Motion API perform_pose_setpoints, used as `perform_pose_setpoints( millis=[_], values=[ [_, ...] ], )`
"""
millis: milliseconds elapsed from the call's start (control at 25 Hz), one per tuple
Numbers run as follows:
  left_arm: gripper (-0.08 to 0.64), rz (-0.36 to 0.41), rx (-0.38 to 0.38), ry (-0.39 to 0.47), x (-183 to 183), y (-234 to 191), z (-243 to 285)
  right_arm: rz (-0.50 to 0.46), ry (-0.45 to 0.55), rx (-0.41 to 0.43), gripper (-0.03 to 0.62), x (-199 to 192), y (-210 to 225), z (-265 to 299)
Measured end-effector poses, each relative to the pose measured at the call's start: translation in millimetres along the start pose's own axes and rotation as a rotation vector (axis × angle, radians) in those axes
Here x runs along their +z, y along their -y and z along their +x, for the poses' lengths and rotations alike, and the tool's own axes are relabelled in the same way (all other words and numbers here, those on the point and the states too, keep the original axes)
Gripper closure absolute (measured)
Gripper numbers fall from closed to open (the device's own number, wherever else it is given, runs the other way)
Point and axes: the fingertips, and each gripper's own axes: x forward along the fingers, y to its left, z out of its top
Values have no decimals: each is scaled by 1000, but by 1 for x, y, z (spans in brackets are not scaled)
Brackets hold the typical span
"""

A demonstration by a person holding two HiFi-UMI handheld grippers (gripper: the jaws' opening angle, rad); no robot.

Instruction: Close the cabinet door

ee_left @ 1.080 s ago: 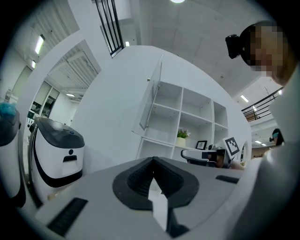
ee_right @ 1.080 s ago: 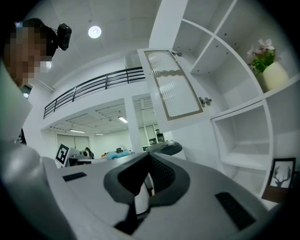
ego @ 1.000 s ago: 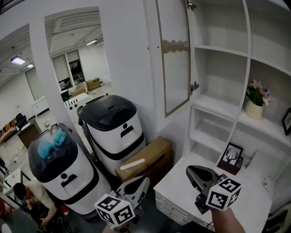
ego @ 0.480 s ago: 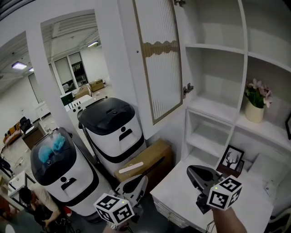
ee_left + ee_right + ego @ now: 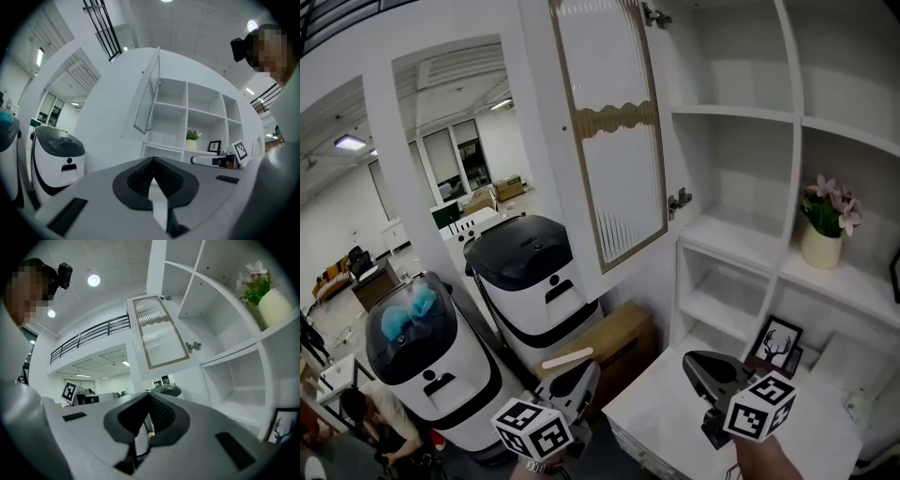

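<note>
The white cabinet door (image 5: 605, 141) with a ribbed glass panel stands swung open to the left of the white shelf unit (image 5: 741, 230). It also shows in the left gripper view (image 5: 147, 93) and the right gripper view (image 5: 159, 333). My left gripper (image 5: 581, 378) is low at the bottom, shut and empty, well below the door. My right gripper (image 5: 698, 361) is shut and empty over the white counter (image 5: 666, 412), below the open shelves. Both point level toward the cabinet.
Two white machines with black lids (image 5: 530, 253) (image 5: 412, 328) stand left of the cabinet, a cardboard box (image 5: 600, 337) beside them. On the shelves sit a potted flower (image 5: 825, 225) and a framed deer picture (image 5: 776, 342). A person (image 5: 366, 412) crouches at the lower left.
The view has tilted up and shifted: the open door now appears further left and larger. Both grippers stayed low in the picture, still shut.
</note>
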Motion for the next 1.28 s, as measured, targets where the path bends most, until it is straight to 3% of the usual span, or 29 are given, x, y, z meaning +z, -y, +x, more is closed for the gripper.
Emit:
perform_pose_setpoints(
  millis=[1000, 1160, 1280],
  values=[
    [552, 57, -57, 33, 49, -76, 62, -31, 14, -99, 588, 14, 27, 68],
    [471, 57, -82, 24, 50, -80, 71, -34, 16, -112, 588, 14, 27, 73],
    [453, 59, -107, 23, 53, -80, 79, -38, 18, -129, 588, 15, 28, 73]
  ],
)
